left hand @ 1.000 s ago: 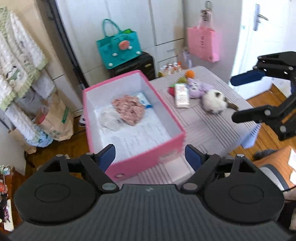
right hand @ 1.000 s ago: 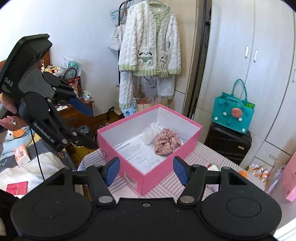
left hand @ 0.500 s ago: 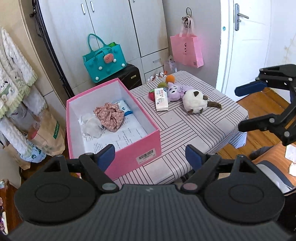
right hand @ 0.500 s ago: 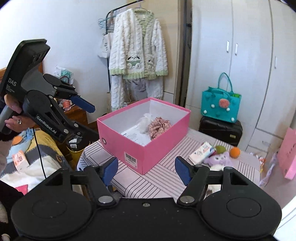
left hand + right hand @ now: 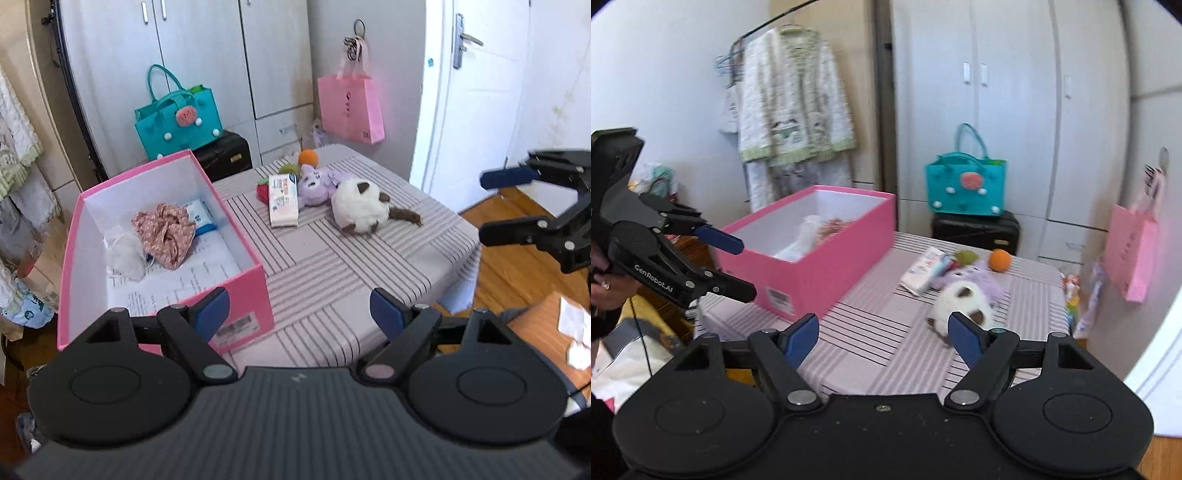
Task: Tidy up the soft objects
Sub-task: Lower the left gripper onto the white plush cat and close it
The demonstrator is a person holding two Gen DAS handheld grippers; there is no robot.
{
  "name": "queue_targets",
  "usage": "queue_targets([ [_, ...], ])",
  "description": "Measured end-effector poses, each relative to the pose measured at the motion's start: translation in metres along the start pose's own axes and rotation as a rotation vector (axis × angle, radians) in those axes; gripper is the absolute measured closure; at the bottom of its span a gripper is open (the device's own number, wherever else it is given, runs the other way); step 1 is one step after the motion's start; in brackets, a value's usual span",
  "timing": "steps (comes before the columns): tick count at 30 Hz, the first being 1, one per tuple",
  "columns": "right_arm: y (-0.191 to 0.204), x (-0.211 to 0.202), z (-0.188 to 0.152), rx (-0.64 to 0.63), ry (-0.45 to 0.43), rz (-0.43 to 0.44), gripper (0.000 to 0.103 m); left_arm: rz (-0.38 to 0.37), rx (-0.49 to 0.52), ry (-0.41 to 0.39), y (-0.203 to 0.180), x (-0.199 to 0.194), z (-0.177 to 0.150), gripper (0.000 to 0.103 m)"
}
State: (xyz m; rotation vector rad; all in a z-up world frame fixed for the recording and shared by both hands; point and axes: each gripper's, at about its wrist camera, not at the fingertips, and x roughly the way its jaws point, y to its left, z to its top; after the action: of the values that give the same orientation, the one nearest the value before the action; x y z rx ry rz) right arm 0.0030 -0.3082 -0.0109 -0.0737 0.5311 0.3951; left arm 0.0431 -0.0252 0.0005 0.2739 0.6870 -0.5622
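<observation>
A pink box (image 5: 255,291) stands on the left of the striped table (image 5: 332,273). In it lie a floral scrunchie (image 5: 166,232), a white mesh item (image 5: 123,254) and a tissue pack (image 5: 199,218). On the table lie a white and brown plush (image 5: 360,210), a purple plush (image 5: 314,184), a wipes pack (image 5: 282,199), a red toy (image 5: 261,190), a green toy (image 5: 288,169) and an orange ball (image 5: 308,158). My left gripper (image 5: 299,310) is open and empty above the near table edge. My right gripper (image 5: 882,338) is open and empty, near the white plush (image 5: 964,302).
A teal bag (image 5: 177,118) sits on a black suitcase (image 5: 225,155) behind the table. A pink bag (image 5: 351,107) hangs on the wardrobe. A white door (image 5: 469,96) is at the right, with wood floor (image 5: 517,266) below. A cardigan (image 5: 794,99) hangs at the left.
Both grippers have pulled back and swung right. The box has slid left in both views and the plush toys have come closer to my right gripper. Both stay open.
</observation>
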Motion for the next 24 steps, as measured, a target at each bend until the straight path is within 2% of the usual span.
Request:
queue_targets([
  [2, -0.007, 0.004, -0.006, 0.017, -0.004, -0.018, 0.022, -0.007, -0.009, -0.018, -0.004, 0.008, 0.001, 0.02],
  [7, -0.024, 0.02, -0.023, 0.048, -0.028, -0.016, 0.022, -0.091, -0.076, -0.047, -0.011, 0.026, 0.004, 0.015],
  [10, -0.033, 0.034, -0.032, 0.049, -0.059, -0.008, 0.022, -0.082, -0.083, -0.059, -0.021, 0.04, 0.008, 0.014],
  [12, -0.037, 0.044, -0.041, 0.038, -0.099, -0.032, 0.022, -0.084, -0.086, -0.073, -0.027, 0.05, 0.011, 0.011],
  [15, -0.05, 0.057, -0.053, 0.109, -0.153, -0.091, 0.022, -0.114, -0.137, -0.088, -0.031, 0.069, 0.015, 0.009],
  [17, -0.058, 0.065, -0.058, 0.14, -0.187, -0.094, 0.022, -0.132, -0.178, -0.099, -0.031, 0.08, 0.017, 0.007],
  [21, -0.065, 0.083, -0.062, 0.099, -0.217, -0.137, 0.018, -0.121, -0.242, -0.132, -0.032, 0.104, 0.022, 0.0],
  [24, -0.071, 0.098, -0.067, 0.091, -0.223, -0.159, 0.016, -0.103, -0.249, -0.191, -0.038, 0.113, 0.026, 0.0],
])
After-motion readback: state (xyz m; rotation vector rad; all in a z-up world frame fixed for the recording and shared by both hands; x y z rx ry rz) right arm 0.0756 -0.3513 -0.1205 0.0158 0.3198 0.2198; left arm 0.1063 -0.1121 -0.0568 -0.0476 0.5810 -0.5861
